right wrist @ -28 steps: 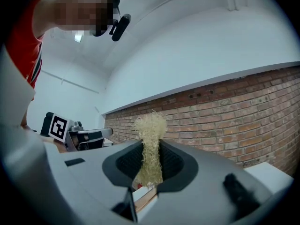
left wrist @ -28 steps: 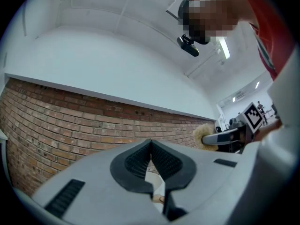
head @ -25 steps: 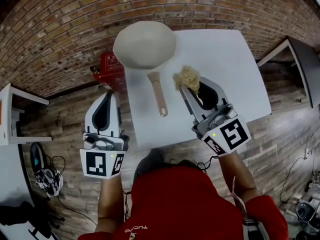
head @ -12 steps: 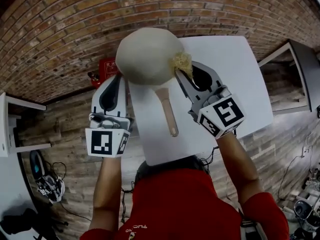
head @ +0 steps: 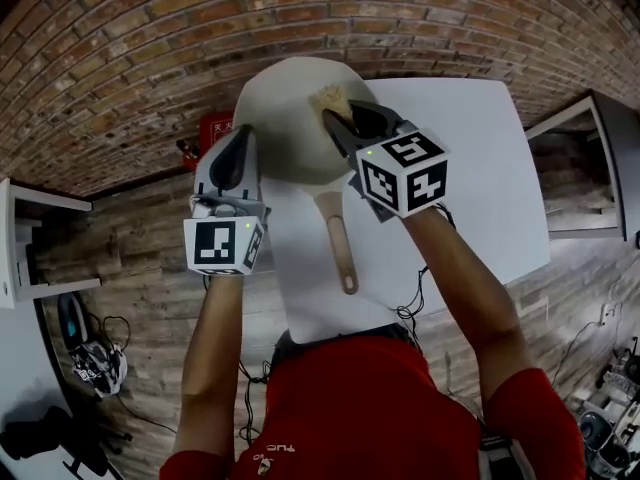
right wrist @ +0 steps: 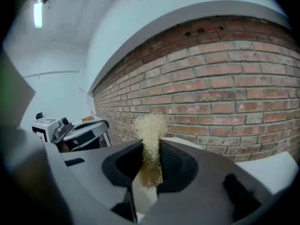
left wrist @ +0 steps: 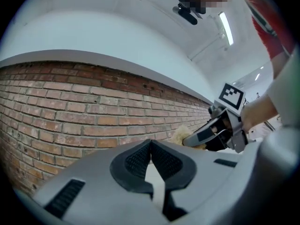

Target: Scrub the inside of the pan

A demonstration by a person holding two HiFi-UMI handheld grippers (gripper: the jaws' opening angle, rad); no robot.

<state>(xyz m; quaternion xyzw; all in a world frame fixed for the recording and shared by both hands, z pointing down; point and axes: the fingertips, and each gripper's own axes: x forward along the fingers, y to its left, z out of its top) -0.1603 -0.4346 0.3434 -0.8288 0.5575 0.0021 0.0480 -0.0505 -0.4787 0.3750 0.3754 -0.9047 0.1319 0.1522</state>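
Observation:
A cream pan (head: 285,118) with a wooden handle (head: 338,243) sits on the white table (head: 460,158), its handle pointing toward me. My right gripper (head: 337,118) is shut on a tan fibrous scrubber (head: 328,98), held over the right part of the pan's inside. The scrubber (right wrist: 150,132) sticks up out of my right gripper (right wrist: 151,149), between its pads. My left gripper (head: 242,138) hovers at the pan's left rim. In its own view my left gripper (left wrist: 151,145) has its pads closed together with nothing seen between them. The scrubber (left wrist: 180,136) shows there too.
A brick wall (head: 150,58) runs just behind the table. A red box (head: 214,130) stands on the wooden floor beside the table's left edge. A dark shelf unit (head: 590,158) is at the right, and a white table edge (head: 10,248) at the far left.
Both grippers have moved forward toward the pan. The right one carried the scrubber from beside the handle to over the pan's inside. The left one came up to the pan's left rim.

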